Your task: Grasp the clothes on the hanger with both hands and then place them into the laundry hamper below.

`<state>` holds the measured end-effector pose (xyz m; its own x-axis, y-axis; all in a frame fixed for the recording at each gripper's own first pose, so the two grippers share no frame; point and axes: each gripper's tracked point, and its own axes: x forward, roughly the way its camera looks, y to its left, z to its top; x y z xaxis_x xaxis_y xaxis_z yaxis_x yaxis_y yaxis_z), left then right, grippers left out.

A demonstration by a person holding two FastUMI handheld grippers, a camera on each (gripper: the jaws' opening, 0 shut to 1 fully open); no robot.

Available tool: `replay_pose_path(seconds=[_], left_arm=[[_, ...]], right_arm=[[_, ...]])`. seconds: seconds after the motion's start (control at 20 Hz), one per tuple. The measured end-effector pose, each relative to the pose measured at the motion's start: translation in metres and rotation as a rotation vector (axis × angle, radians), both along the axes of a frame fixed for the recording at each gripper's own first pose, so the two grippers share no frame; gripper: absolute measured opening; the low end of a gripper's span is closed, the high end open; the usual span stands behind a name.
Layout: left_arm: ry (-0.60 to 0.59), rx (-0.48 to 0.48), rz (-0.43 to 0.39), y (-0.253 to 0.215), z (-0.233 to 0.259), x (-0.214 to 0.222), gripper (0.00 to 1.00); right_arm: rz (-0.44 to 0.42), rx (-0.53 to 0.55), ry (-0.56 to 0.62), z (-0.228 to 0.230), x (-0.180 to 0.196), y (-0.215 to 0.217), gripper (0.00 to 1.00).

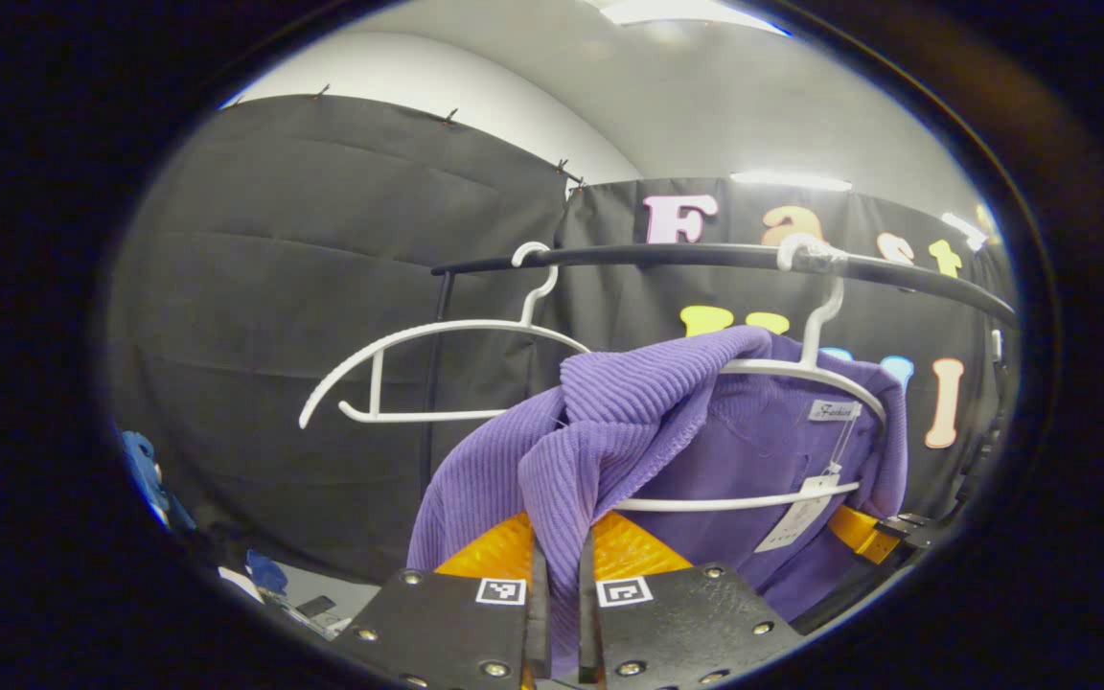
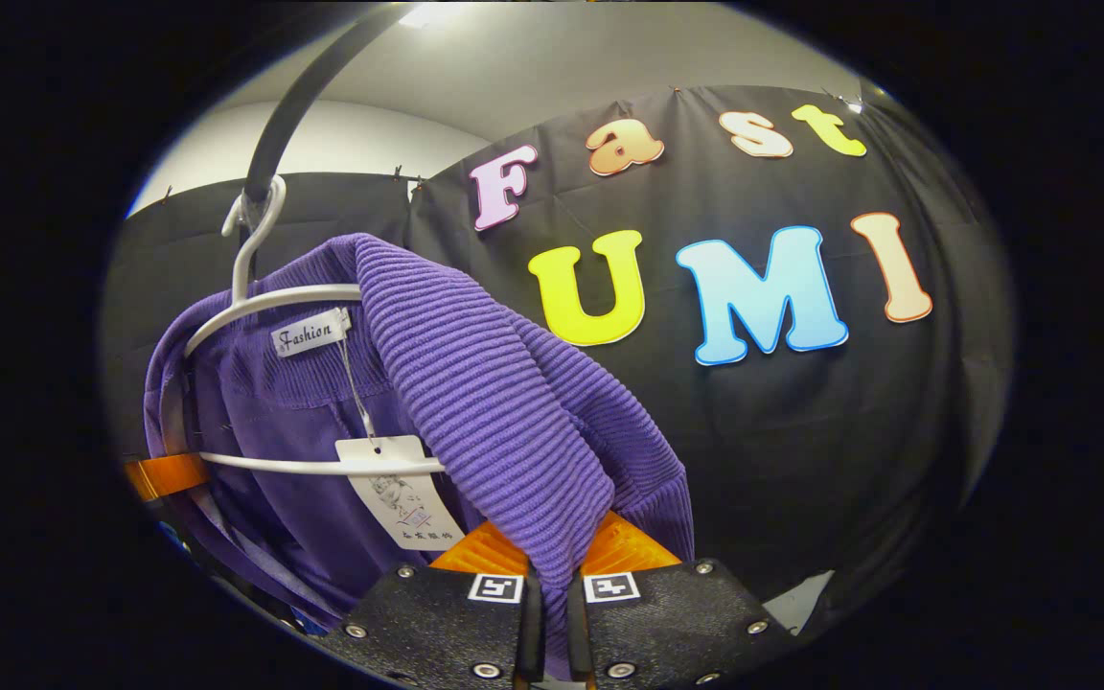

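Note:
A purple ribbed knit garment (image 1: pixel 667 422) hangs on a white hanger (image 1: pixel 806 369) from the black rail (image 1: pixel 705 255). My left gripper (image 1: pixel 560 585) is shut on a fold of its shoulder, pulled up off the hanger's end. The right gripper's orange finger (image 1: pixel 859 532) pokes out at the garment's far side. In the right gripper view the same purple garment (image 2: pixel 475 383) drapes over its white hanger (image 2: pixel 264 302), and my right gripper (image 2: pixel 550 575) is shut on a pulled-out fold of the other shoulder. A paper tag (image 2: pixel 403 498) dangles from the collar.
An empty white hanger (image 1: pixel 437 369) hangs on the rail to the left of the garment. The rail's black upright post (image 1: pixel 435 383) stands behind it. Blue items (image 1: pixel 145 474) lie low at the left edge. The black rail (image 2: pixel 298 105) curves overhead in the right gripper view.

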<state>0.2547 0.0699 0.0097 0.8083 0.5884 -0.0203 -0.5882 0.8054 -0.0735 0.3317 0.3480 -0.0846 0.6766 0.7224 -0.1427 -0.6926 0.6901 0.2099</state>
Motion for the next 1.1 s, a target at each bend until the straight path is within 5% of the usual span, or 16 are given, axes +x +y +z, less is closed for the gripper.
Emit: replay_pose_path(seconds=[0.15, 0.45, 0.55, 0.75, 1.1], left_arm=[[0.030, 0.027, -0.011, -0.003, 0.003, -0.003, 0.08], [-0.038, 0.027, -0.020, -0.007, 0.025, -0.025, 0.02], [-0.056, 0.040, -0.034, -0.006, 0.037, -0.032, 0.08], [-0.118, 0.023, -0.105, -0.007, 0.065, -0.047, 0.00], [-0.160, 0.047, -0.226, 0.020, 0.102, -0.054, 0.01]], right_arm=[[0.060, 0.029, 0.033, 0.002, -0.002, 0.003, 0.03], [0.027, 0.035, 0.021, 0.007, -0.015, -0.013, 0.02], [0.002, 0.030, 0.008, 0.010, -0.016, -0.018, 0.02], [-0.062, 0.005, -0.017, 0.018, -0.017, -0.030, 0.02], [-0.219, -0.007, -0.037, 0.035, -0.023, -0.053, 0.02]])
